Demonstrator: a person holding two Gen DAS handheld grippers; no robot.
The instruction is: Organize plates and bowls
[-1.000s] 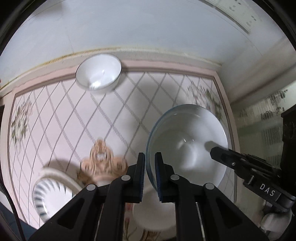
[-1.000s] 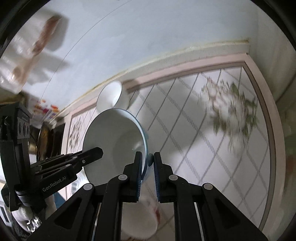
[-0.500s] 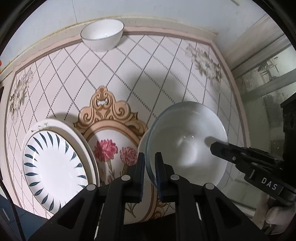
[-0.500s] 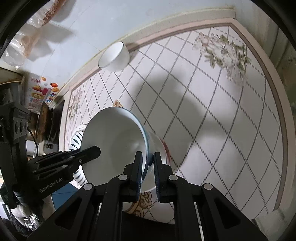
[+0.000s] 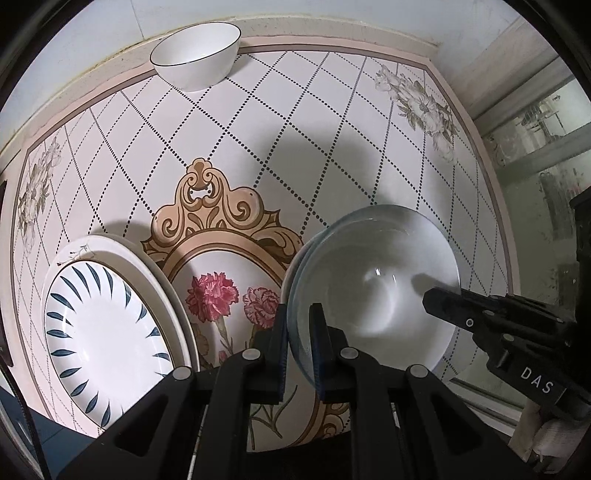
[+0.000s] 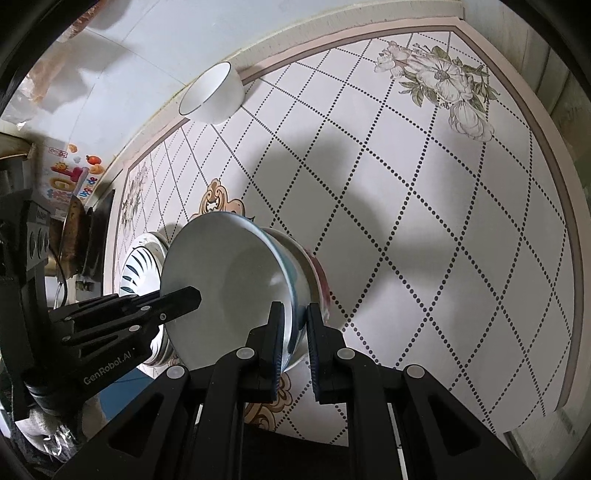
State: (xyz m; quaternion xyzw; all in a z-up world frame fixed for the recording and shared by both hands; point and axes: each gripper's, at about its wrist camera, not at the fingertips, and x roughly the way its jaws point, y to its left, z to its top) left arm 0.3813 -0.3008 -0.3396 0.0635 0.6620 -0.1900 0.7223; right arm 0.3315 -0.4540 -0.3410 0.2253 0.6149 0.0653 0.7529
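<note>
Bowl (image 5: 373, 280) w/ bluish rim hangs tilted just above the tabletop (image 5: 332, 122), near stacked plates (image 5: 103, 332). Left gripper (image 5: 298, 343) & right gripper (image 6: 295, 343) both pinch its rim on opposite sides, jaws nearly shut. Risk: thin-edge grips, so uneven lowering could twist it loose & chip it.

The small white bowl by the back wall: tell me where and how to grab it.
Take the small white bowl by its thin rim, coming down from above with one tong finger inside and one outside. It stands upright and open-mouthed. Grip the near side, which faces open tabletop, since the wall sits close behind.
</note>
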